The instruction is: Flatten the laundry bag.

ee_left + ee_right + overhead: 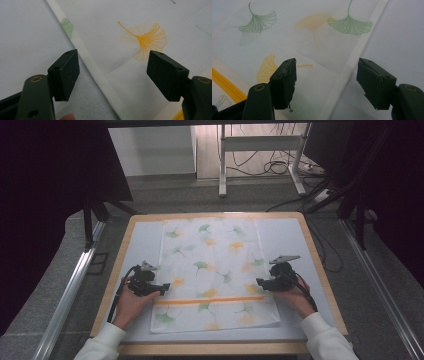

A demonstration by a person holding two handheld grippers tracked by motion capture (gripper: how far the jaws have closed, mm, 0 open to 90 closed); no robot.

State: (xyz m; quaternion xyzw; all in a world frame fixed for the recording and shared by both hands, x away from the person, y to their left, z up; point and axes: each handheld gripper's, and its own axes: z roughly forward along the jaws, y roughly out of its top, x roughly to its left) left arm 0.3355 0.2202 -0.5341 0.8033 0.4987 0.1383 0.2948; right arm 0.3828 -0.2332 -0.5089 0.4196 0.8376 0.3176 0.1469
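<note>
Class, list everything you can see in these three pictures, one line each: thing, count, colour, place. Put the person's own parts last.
cloth: one, white with green and yellow ginkgo leaves and an orange stripe, spread flat mid-table, partly folded.
table: one, pale grey top with a wooden rim, centre of the high view.
white frame: one, on the floor beyond the table.
cables: several, black, on the floor by that frame.
left gripper: one, black, jaws open astride the cloth's left edge.
right gripper: one, black, jaws open astride the cloth's right edge.
hands: two, in white sleeves, at the near edge.
</note>
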